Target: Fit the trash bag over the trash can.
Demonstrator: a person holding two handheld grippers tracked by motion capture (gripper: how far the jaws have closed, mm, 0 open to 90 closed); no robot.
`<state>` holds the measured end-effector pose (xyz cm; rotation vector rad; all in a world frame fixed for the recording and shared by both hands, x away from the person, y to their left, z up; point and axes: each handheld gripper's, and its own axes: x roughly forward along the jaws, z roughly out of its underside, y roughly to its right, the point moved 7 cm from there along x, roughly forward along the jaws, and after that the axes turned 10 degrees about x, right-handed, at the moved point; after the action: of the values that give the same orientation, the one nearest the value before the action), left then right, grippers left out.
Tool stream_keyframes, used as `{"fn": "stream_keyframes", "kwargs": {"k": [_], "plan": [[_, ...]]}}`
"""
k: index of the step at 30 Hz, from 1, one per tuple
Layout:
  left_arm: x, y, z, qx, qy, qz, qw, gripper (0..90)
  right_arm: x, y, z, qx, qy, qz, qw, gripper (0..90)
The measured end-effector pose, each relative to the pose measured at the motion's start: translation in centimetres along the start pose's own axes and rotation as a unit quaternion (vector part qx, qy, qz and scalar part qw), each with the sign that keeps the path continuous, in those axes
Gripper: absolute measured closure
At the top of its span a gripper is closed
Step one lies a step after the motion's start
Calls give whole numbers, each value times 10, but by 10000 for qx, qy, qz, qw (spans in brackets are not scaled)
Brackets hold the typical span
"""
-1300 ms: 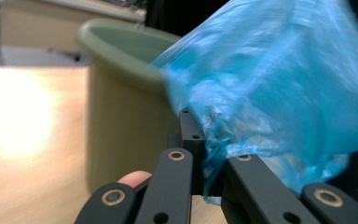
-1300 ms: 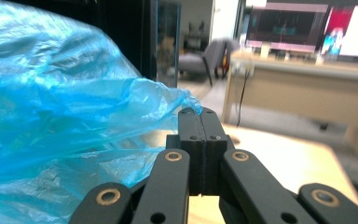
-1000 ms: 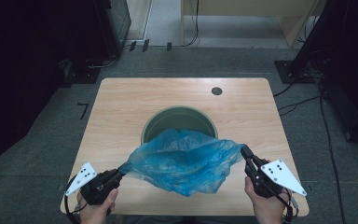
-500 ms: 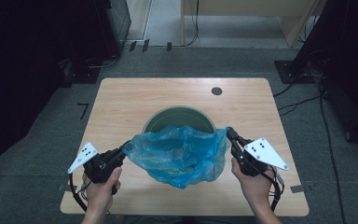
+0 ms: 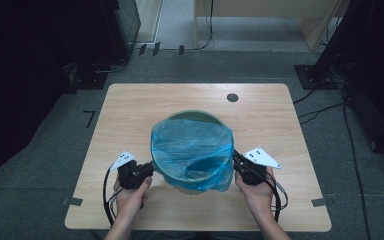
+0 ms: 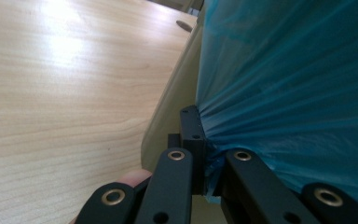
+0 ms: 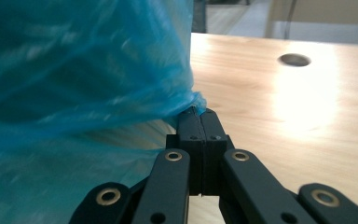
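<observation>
- While both hands hold the work, the blue bag (image 5: 192, 152) sits stretched over the mouth of the green bin (image 5: 190, 116) at the middle of the table (image 5: 130, 110); its far edge looks seated on the rim, its near side hangs down the bin's front.
- Left gripper (image 5: 149, 170): clamped on the bag's left hem, just beside the bin wall (image 6: 168, 116).
- Right gripper (image 5: 236, 161): jaws pressed together on a gathered fold of bag (image 7: 193, 100).
- Judged state: lining mostly done; left to do, pulling the near hem down evenly and letting go.
- Writing: a "7" marked on the floor (image 5: 91, 118) left of the table; no brand or label legible elsewhere.
</observation>
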<state>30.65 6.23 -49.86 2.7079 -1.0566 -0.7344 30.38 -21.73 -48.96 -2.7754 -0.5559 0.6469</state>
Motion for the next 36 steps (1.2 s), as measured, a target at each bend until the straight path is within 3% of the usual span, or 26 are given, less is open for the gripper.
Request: {"fn": "stream_keyframes", "kwargs": {"k": [2,3,4,6,10,12,14,17,19,21,23,26,27,28,31,34,36], "plan": [[-1,0,-1,256,-47,-191,9995,900,0,-2,1,-92,-19,34,10000,900],[-2,0,-1,498,-63,-413,9979,900,-1,-3,0,-171,-24,84,9998,900],[-3,0,-1,596,-44,-499,9970,900,-2,-3,-1,-167,-16,99,9998,900],[-7,1,-3,602,131,-383,9974,900,-7,-2,-6,-126,85,98,9998,900],[-21,-4,-11,529,450,-390,9968,883,-24,-4,-25,-309,492,78,9983,900],[-27,-6,-16,514,590,-414,9961,755,-33,-5,-34,-360,679,-5,9970,872],[-35,-6,-20,591,731,-281,9952,660,-38,-4,-39,-399,788,-53,9961,863],[-42,-4,-21,811,759,-219,9936,492,-44,-3,-44,-428,888,-107,9951,847],[-46,-3,-21,981,781,-200,9919,423,-47,-4,-46,-462,969,-140,9941,803],[-49,-3,-20,1020,839,-213,9910,402,-52,-5,-50,-537,1047,-224,9928,739],[-49,-6,-20,936,884,-307,9912,445,-54,-7,-50,-598,1015,-304,9926,716],[-45,-16,-16,708,702,-513,9937,664,-56,-6,-50,-639,1070,-344,9916,768],[-45,-16,-16,708,702,-513,9937,718,-55,-4,-49,-655,1063,-328,9916,798],[-43,-18,-14,550,774,-347,9949,775,-53,-4,-47,-661,1026,-336,9920,837],[-40,-15,-17,731,788,-345,9936,887,-46,-5,-42,-705,898,-355,9928,900],[-34,-10,-25,922,700,-453,9922,899,-37,-7,-39,-747,802,-296,9935,900],[-33,-7,-31,951,773,-473,9913,888,-34,-10,-42,-691,821,-339,9936,900]]}}
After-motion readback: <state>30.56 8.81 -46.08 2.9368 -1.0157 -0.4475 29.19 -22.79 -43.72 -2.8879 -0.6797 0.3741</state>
